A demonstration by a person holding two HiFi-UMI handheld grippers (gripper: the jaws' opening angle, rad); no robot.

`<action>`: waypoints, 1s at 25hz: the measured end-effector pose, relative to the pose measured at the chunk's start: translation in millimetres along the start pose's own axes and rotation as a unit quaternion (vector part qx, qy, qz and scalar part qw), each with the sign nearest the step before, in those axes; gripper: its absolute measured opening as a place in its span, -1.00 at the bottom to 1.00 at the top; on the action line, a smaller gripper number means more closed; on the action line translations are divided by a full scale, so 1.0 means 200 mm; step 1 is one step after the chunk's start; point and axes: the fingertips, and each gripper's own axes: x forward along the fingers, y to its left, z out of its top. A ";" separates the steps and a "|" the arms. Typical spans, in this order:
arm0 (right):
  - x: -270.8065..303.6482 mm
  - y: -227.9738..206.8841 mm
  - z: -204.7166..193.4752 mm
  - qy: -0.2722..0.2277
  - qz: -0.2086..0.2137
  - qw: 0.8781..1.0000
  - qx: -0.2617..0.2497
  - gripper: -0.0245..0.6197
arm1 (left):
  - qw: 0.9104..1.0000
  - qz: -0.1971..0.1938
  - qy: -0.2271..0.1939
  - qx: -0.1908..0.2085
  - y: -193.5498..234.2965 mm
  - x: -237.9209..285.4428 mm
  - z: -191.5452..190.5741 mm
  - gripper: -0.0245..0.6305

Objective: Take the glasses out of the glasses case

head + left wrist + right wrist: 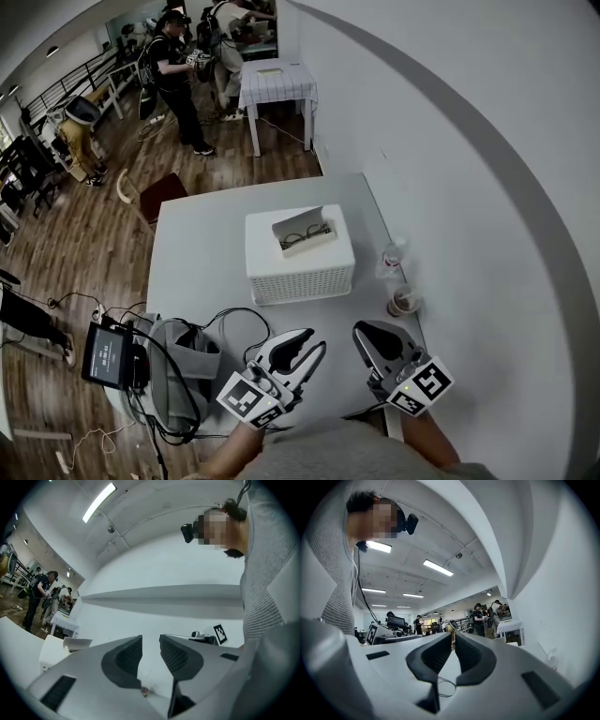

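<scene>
Glasses in open case well beyond left gripper, parted, right gripper, closed.

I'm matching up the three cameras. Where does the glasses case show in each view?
Head view: glasses case at centre, open, on top of the white basket.
Left gripper view: low near the left edge, on the white basket.
Right gripper view: not in it, as far as I can tell.
Shared landmark: the cloth-covered table by the wall, also in the left gripper view and the right gripper view.
</scene>
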 end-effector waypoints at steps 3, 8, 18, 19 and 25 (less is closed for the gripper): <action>0.05 0.01 0.00 0.006 -0.003 1.000 -0.014 -0.88 | 1.000 0.005 0.001 0.001 0.09 -0.01 0.01 -0.54; 0.13 0.01 -0.01 0.016 -0.006 0.999 -0.033 -0.88 | 1.000 0.011 0.002 0.001 0.18 -0.02 0.04 -0.54; 0.26 0.01 0.01 0.022 -0.002 0.998 -0.057 -0.87 | 1.000 0.007 0.002 0.000 0.24 -0.02 0.04 -0.54; 0.27 0.01 0.01 0.023 -0.002 0.998 -0.057 -0.87 | 1.000 0.006 0.001 0.001 0.25 -0.03 0.04 -0.54; 0.28 0.01 0.00 0.028 -0.004 0.998 -0.058 -0.87 | 1.000 0.008 -0.001 0.006 0.27 -0.03 0.06 -0.88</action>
